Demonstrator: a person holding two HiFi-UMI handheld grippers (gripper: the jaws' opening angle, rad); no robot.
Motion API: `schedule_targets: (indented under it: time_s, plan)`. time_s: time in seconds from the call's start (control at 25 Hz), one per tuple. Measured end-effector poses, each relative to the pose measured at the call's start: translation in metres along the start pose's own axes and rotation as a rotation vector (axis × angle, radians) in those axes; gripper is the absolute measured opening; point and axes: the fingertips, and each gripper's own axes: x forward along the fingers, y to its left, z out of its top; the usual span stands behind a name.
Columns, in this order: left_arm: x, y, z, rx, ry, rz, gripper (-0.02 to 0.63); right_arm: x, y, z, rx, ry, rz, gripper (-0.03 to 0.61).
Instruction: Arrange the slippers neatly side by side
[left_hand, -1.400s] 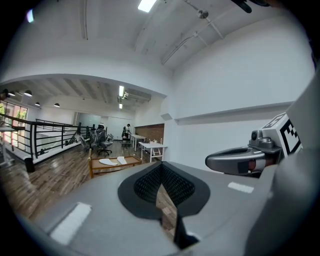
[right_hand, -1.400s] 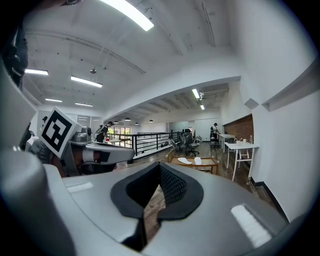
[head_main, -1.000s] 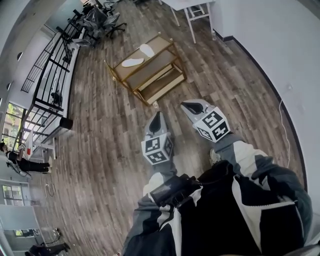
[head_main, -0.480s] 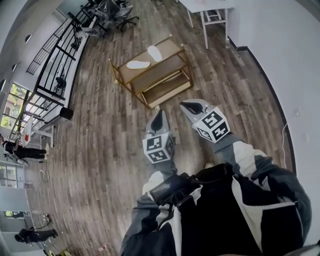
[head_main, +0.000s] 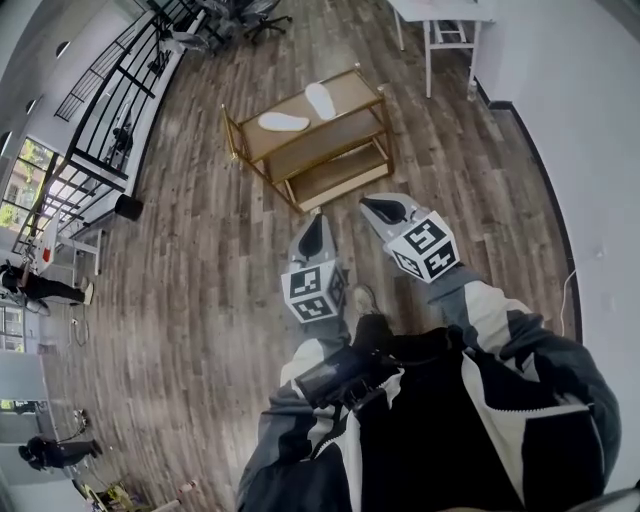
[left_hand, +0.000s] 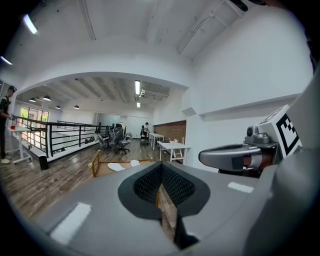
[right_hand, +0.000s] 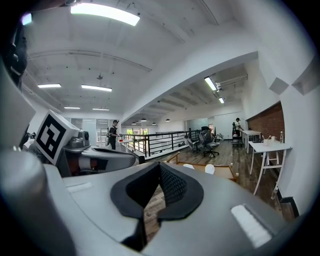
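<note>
With left tongs (head_main: 315, 232) and right tongs (head_main: 380, 212) both pressed together and empty, the gold-framed wooden shelf rack (head_main: 325, 140), its top bearing the two white flat slippers (head_main: 284, 122) set askew, has drawn nearer: approach phase, no slipper yet handled.

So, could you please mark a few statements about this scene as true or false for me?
1. Both slippers lie on the rack's top shelf. True.
2. The slippers lie parallel, neatly side by side. False: they are apart and point at clearly different angles.
3. The left claw holds a slipper. False: it is shut with nothing in it.
4. The right claw is shut and empty. True.
5. Both claws touch the rack. False: they are well short of it, over the wooden floor.
</note>
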Motion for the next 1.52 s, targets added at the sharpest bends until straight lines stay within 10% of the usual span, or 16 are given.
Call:
schedule_targets:
  time_s: [0.68, 1.52]
  plan:
    - [0.172, 0.110, 0.046, 0.020, 0.013, -0.131, 0.011, 0.170, -0.102, 0.051, 0.014, -0.016, -0.095, 0.006]
    - [0.322, 0.219, 0.057, -0.031, 0.017, -0.105, 0.011, 0.322, -0.201, 0.068, 0.007, 0.024, -0.105, 0.035]
